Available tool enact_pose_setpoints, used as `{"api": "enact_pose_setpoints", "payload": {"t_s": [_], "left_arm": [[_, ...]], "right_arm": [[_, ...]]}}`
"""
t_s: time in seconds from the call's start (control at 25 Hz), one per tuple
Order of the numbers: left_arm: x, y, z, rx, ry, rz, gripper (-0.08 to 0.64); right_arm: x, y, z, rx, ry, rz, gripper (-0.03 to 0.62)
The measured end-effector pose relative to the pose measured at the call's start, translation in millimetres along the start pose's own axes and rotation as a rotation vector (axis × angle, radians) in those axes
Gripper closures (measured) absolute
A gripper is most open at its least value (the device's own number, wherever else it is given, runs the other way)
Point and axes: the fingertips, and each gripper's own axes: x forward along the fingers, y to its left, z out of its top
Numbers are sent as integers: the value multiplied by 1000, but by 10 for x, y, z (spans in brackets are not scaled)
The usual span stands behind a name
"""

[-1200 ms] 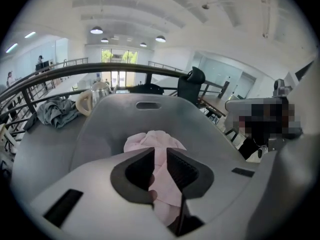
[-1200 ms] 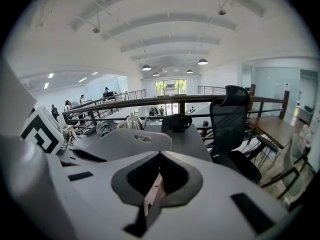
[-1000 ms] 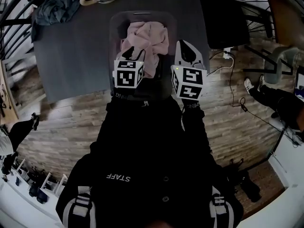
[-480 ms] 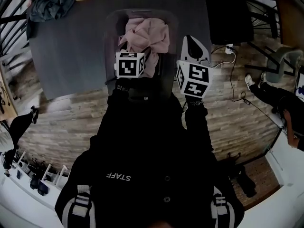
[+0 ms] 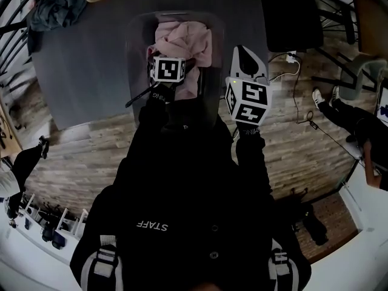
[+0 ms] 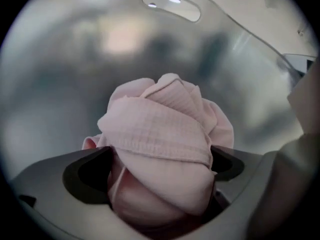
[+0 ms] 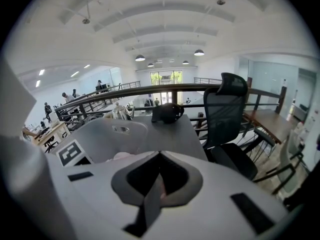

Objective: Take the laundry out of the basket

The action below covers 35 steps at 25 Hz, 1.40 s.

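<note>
left gripper [image 6: 160,154]: jaws are opening and stand wide apart, with the bunched pink laundry [image 6: 165,129] filling the gap between them; the cloth rises above the jaw tips in a rounded, folded mound. no firm clamp on the cloth shows. right gripper [image 7: 159,159]: jaws are closed tip to tip and nothing is held between them. in the head view the left gripper reaches down into the basket [image 5: 133,47], its marker cube over the near part of the laundry, which lies inside the basket and mostly toward its far end. the left gripper view shows the basket's pale translucent wall curving round behind the cloth, with a handle slot [image 6: 172,4] near the top of the wall. the right gripper is outside the basket, just beside its right wall, level with the basket's near half and pointing forward. the right gripper view shows the basket to the left of its jaws, with the left gripper's marker cube [image 7: 72,151] beside it. the basket stands on a dark grey table [image 5: 91,59], at the table's near edge. a dark cloth [image 5: 51,11] lies at the far left of the table, well apart from the basket, and a metal kettle [image 7: 120,113] stands at the far edge. a black chair [image 7: 227,109] stands to the right of the table on a wooden floor [image 5: 79,156].
</note>
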Motion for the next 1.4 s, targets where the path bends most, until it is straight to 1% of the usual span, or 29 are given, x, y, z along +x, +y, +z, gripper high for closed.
{"api": "enact_pose_setpoints", "payload": {"t_s": [0.2,0.36,0.52,0.72,0.92,1.0,1.08,1.16,1.32,1.4], "left_arm": [[164,-7,13,-1,8,10,-23],[267,-12,-19,-34,23,-10,-21],[338,62,-11,-56,45,-1,-11],[315,98,2,-61,39,17,133],[145,53,59,-18,0,46,269],[56,26,59,-23,-10,46,294],[-66,-10,74,-26,-26,48,304],[-237,-69,123,-17,-60,50,306],[-644,-186,282,-6,-161,39,306],[-883,-238,363,-2,-212,44,305]], "right_arm": [[-2,-45,-72,17,15,-5,577],[11,-59,-141,28,36,-4,577],[55,-27,-217,44,57,3,577],[7,-60,-273,50,65,-8,577],[-119,-73,-230,57,51,-21,577],[-189,-54,-177,62,32,-25,577],[-269,-46,-129,68,14,-31,577],[-361,-41,-83,74,-5,-36,577],[-543,7,12,92,-54,-40,577],[-637,64,74,101,-76,-32,577]]}}
